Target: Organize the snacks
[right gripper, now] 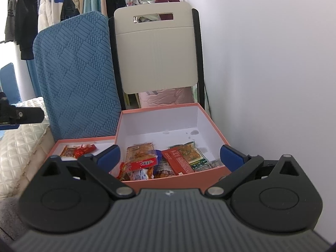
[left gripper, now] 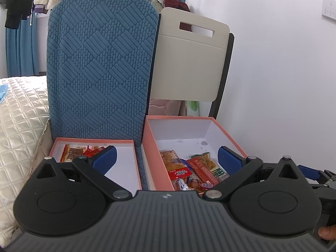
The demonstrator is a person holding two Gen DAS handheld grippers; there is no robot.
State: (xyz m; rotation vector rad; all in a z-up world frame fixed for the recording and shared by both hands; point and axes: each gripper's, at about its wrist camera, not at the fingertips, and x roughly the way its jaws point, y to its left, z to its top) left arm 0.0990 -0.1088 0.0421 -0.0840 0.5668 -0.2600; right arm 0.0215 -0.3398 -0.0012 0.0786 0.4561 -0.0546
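Note:
A deep pink box with a white inside holds several snack packets; it also shows in the right wrist view with its snack packets. To its left a shallow pink lid holds a few packets, and it shows in the right wrist view too. My left gripper is open and empty, hovering in front of both containers. My right gripper is open and empty, just in front of the deep box.
A blue textured cushion stands behind the lid. A cream folding chair stands behind the box. A white wall is close on the right. A quilted bed lies to the left.

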